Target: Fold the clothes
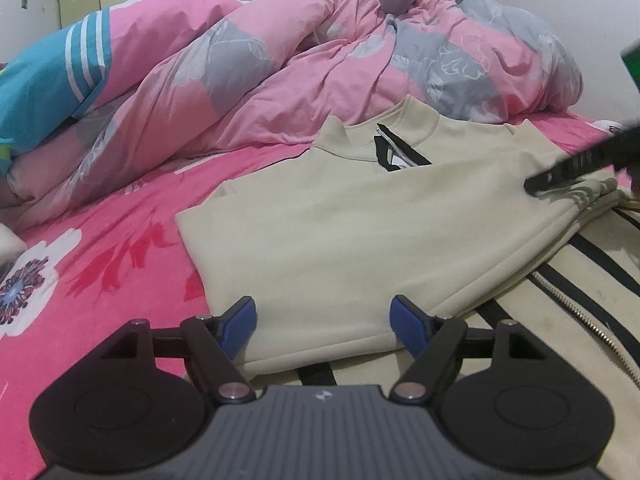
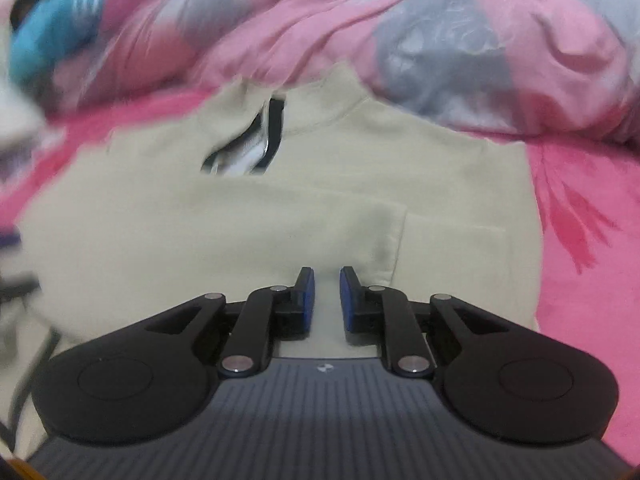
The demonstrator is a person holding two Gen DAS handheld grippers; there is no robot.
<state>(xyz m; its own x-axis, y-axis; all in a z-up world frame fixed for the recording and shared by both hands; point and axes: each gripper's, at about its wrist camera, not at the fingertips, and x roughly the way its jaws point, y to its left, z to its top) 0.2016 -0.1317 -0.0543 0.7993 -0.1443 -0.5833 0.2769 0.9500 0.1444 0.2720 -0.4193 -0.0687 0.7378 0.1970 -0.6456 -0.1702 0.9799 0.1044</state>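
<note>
Because the folded-over sleeve already lies across the beige top (image 1: pixel 340 216) on the bed (image 1: pixel 120 248), the left gripper (image 1: pixel 323 322) hovers wide apart, clamping nothing. The right gripper (image 2: pixel 327 300) shows a narrow gap over the cloth, seemingly released, likely so the fold stays flat.

One cream jacket (image 1: pixel 340 224) lies mid-frame, one pink quilt (image 1: pixel 280 72) across the top, and one blue striped pillow (image 1: pixel 52 84) upper left.

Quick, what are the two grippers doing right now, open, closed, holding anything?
Left gripper: jaws wide open, holding nothing, over the edge of the cream sweatshirt.
Right gripper: jaws slightly apart, nothing between them, above the sweatshirt.
</note>
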